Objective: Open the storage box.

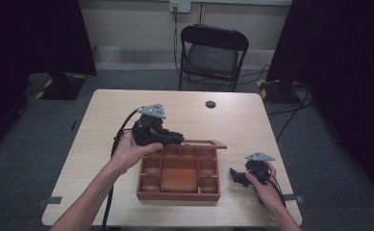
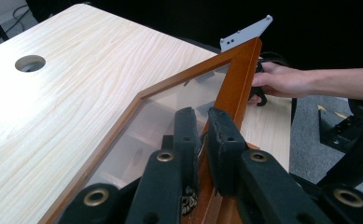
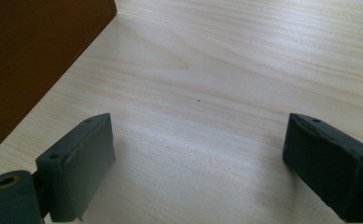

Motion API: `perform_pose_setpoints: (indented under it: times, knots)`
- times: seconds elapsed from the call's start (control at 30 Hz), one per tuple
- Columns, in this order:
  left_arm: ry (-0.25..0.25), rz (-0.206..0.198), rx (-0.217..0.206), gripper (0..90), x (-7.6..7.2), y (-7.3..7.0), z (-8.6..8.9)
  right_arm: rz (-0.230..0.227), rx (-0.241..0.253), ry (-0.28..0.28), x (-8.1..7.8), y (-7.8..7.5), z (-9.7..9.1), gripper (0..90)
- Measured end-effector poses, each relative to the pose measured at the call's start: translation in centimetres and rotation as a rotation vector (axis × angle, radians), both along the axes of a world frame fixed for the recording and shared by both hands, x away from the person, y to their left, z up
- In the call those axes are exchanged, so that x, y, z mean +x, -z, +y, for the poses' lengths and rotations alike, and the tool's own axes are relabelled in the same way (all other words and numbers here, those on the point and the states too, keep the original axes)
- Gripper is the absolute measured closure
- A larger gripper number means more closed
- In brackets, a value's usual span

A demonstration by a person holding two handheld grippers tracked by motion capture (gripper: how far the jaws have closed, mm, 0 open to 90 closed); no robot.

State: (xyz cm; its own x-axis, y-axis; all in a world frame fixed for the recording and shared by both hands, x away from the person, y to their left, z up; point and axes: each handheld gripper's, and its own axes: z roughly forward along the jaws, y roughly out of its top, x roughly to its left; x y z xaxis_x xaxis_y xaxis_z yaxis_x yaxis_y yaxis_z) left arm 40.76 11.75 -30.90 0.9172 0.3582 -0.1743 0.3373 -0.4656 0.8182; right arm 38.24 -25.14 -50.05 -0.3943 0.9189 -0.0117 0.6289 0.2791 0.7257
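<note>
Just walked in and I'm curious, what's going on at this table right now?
A person at a pale wooden table works a gripper in each hand. The left gripper has its fingers clamped on the wooden frame of the glass-paned lid of a reddish-brown wooden compartment box, holding the lid raised open. The box's compartments look empty. The right gripper rests on the table just right of the box, fingers spread wide with nothing between them.

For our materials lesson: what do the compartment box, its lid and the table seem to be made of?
Box: reddish-brown wood, apparently varnished, going by its even sheen.
Lid: the same glossy wooden frame around a clear pane, glass or acrylic; the compartments show through it. The left gripper clamps the frame.
Table: pale, matt wood-grain top, possibly laminate.
</note>
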Motion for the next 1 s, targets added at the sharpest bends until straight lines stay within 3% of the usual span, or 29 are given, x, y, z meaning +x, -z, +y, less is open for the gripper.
perform_pose_setpoints:
  times: [1.0]
  knots:
    - [-0.025,0.004,-0.061,83.1,1.6,-0.5,0.3,0.001,0.0,0.0,0.0,0.0,0.0,8.2]
